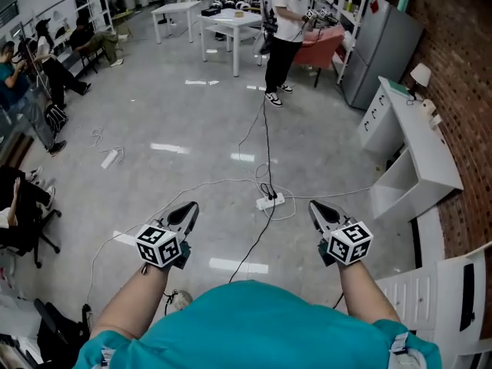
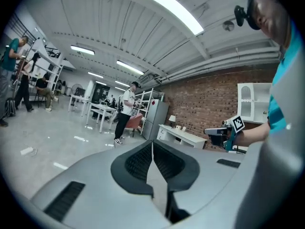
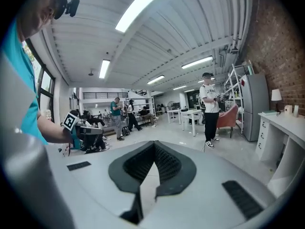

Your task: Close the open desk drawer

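Desk (image 1: 421, 137): white, upright, right side of frame.
Drawers (image 1: 374, 115): white fronts, dark handles, desk's upper-left end; open/shut can't tell.

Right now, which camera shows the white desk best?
Head view: nearly the whole white desk from above. Left gripper view shows it small and distant; right gripper view cuts it off at the edge.

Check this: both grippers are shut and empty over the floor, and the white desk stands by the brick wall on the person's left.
Wrong side: the white desk stands by the brick wall on the person's right, as the head view shows. The left gripper and right gripper are indeed shut and empty over the floor.
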A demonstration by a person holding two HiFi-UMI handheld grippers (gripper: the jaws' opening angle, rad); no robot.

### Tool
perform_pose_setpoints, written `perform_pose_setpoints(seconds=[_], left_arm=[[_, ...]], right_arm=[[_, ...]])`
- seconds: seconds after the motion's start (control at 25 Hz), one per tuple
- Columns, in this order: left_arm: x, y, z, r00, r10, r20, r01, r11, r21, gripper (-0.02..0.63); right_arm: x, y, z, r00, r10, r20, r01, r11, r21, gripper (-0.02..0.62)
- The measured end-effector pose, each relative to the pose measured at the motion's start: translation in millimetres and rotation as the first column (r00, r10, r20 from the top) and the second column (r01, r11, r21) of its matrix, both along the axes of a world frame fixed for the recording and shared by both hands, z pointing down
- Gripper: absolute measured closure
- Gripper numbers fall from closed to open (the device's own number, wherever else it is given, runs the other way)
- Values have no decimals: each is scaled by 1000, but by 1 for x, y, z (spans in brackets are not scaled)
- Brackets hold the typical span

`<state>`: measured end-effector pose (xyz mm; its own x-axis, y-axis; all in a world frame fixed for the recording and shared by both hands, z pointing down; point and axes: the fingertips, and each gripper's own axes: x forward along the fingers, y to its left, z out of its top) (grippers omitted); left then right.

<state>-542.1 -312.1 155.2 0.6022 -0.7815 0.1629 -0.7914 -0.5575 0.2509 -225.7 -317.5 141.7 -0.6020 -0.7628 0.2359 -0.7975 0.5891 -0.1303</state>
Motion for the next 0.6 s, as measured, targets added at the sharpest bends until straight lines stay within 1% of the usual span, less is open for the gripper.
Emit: perform_pose_setpoints(seconds=[0.08, 0.2, 0.4, 0.6], left_arm=[[5, 6, -21, 1000, 18, 4, -18, 999, 49, 584], [12, 12, -60, 999, 41, -15, -39, 993, 115, 584], [24, 12, -117, 997, 57, -54, -46, 981, 190, 584], [37, 23, -139, 994, 90, -64, -73, 970, 234, 584]], right_arm=[[1, 5, -16, 1000, -1, -6, 1, 1000, 7, 575], [2, 14, -42, 1000, -4, -13, 4, 999, 34, 575], [9, 26, -85, 1000, -4, -8, 5, 996, 90, 575], [14, 31, -105, 1000, 12, 8, -13, 994, 109, 575]])
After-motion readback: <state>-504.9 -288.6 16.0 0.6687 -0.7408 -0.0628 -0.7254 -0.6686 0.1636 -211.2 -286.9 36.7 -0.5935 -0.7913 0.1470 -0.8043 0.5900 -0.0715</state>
